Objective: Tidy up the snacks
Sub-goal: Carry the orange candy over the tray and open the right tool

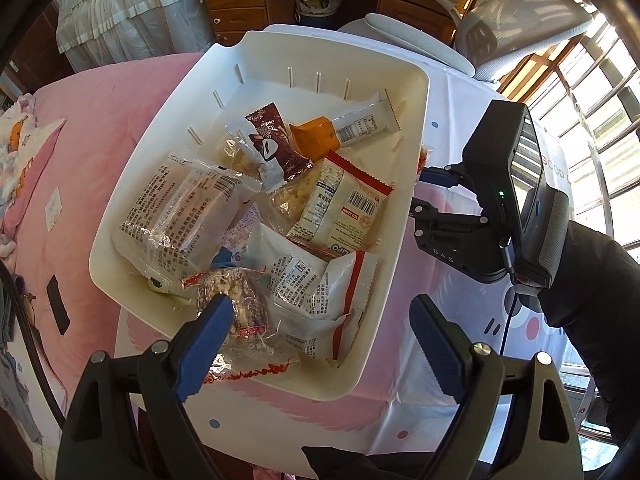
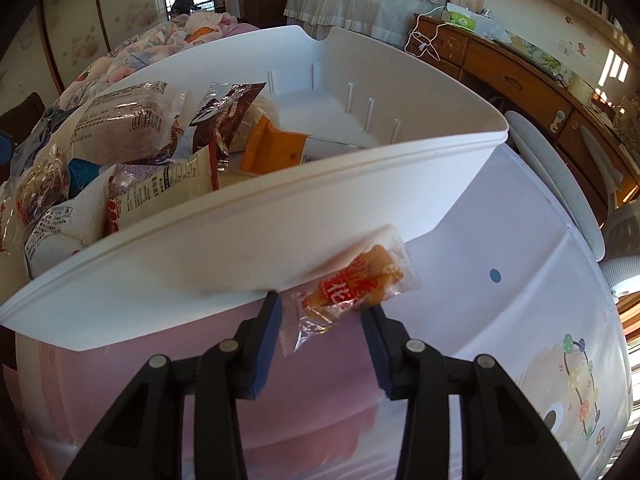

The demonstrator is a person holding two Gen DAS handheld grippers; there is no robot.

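- White plastic basket [image 1: 404,216], rectangular with slotted walls, sits on a worktop covered with a pink and white cartoon-print cloth [image 1: 452,128]; a pink bed [image 1: 88,128] lies to the left of it in the left wrist view.
- Inside the basket lie many wrapped snacks: a dark brown wrapper with white snowflakes [image 1: 276,140], an orange and white bar wrapper [image 1: 344,130] toward the far wall, a white packet with a red edge and barcode [image 1: 344,204], and a large clear packet with black print [image 1: 180,216] on the left.
- Nearer, a clear packet of pale crunchy pieces with red trim [image 1: 236,308] lies at the basket's near end.
- Left gripper [image 1: 320,344] hangs above the near end of the basket with its jaws wide and nothing between them; its left blue pad overlaps the crunchy packet in the view, and contact cannot be told.
- Right gripper [image 2: 320,316] is outside the basket, low against its right wall, with the jaws narrow around a small clear packet with an orange snack and red label [image 2: 352,288]; the packet's near end lies between the blue pads, and its far end rests against the basket wall on the cloth.
- Whether the pads press the packet cannot be told.
- A dark sleeve [image 1: 592,280] shows behind the right gripper in the left wrist view.
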